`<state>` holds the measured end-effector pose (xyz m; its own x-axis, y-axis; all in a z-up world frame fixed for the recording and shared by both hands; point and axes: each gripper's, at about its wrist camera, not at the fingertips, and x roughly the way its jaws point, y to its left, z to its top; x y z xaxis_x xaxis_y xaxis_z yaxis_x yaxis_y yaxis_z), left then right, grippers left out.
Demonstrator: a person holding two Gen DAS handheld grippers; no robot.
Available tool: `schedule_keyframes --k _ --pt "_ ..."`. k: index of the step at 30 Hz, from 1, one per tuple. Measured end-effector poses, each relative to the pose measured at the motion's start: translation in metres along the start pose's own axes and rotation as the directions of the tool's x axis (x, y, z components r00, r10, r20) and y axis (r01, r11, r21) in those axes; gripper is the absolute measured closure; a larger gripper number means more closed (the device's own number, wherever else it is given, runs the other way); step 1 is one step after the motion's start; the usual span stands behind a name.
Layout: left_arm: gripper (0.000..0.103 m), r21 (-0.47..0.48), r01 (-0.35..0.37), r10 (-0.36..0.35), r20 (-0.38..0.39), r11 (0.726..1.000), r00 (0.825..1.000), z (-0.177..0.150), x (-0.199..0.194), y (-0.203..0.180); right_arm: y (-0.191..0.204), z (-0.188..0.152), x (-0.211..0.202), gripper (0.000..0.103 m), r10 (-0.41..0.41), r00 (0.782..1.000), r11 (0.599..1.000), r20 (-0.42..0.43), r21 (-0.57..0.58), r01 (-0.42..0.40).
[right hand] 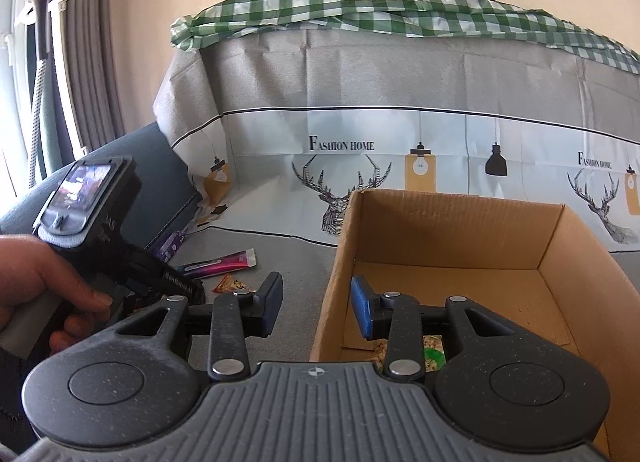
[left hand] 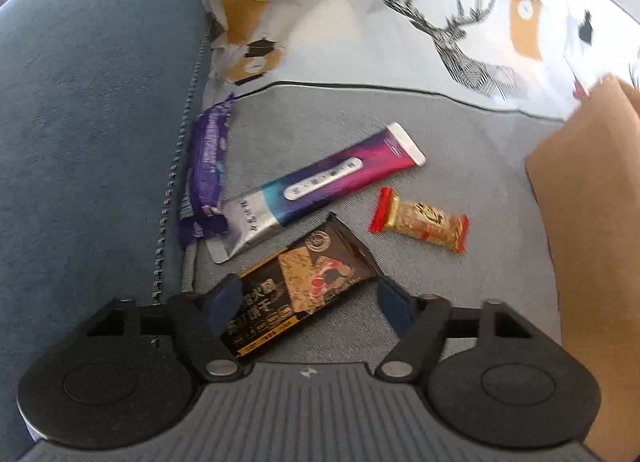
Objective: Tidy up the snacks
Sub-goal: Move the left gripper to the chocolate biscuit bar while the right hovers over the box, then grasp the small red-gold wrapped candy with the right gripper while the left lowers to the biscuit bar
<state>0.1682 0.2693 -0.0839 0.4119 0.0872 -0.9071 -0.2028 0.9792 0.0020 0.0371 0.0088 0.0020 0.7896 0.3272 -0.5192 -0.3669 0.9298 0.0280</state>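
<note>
In the left wrist view my left gripper [left hand: 308,294] is open, its fingers on either side of a dark brown cracker packet [left hand: 296,286] lying on the grey sofa seat. Beyond it lie a pink and purple stick pack [left hand: 320,186], a purple wrapper [left hand: 208,166] by the armrest, and a small gold and red candy [left hand: 420,220]. The cardboard box [left hand: 592,222] stands at the right. In the right wrist view my right gripper [right hand: 316,306] is open and empty above the near left wall of the box [right hand: 440,230], which holds a green and beige snack [right hand: 432,354]. The left gripper body [right hand: 100,230] is at the left.
A blue sofa armrest [left hand: 92,122] rises at the left. A deer-print cover [right hand: 360,166] drapes the sofa back, with a green checked cloth [right hand: 400,10] on top. Curtains and a white stand [right hand: 48,42] are at the far left.
</note>
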Motion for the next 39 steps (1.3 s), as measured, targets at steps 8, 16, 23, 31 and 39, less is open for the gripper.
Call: schedule_keyframes --k 8,16,23,31,39 --pt "0.042 -0.294 0.262 -0.246 0.089 0.919 0.965 0.008 -0.021 0.041 0.012 0.023 0.016 0.064 0.077 0.988 0.997 -0.137 0.008 -0.077" --pt "0.042 -0.333 0.317 -0.247 0.236 0.888 0.94 0.02 -0.047 0.051 0.057 0.048 0.106 0.089 0.078 0.953 0.99 -0.292 -0.093 -0.11" --pt "0.042 -0.343 0.348 -0.278 0.237 0.873 0.931 0.023 -0.047 0.057 0.086 0.034 0.185 0.054 0.004 0.931 0.974 -0.365 -0.21 -0.087" --pt "0.042 -0.35 0.374 -0.309 0.228 0.859 0.923 0.025 -0.045 0.064 0.1 0.012 0.23 0.08 0.052 0.884 0.935 -0.465 -0.287 -0.206" --pt "0.035 -0.191 0.311 -0.287 0.145 0.931 0.947 0.023 -0.043 0.044 0.087 0.0 0.174 0.085 0.041 0.882 0.991 -0.47 -0.095 -0.097"
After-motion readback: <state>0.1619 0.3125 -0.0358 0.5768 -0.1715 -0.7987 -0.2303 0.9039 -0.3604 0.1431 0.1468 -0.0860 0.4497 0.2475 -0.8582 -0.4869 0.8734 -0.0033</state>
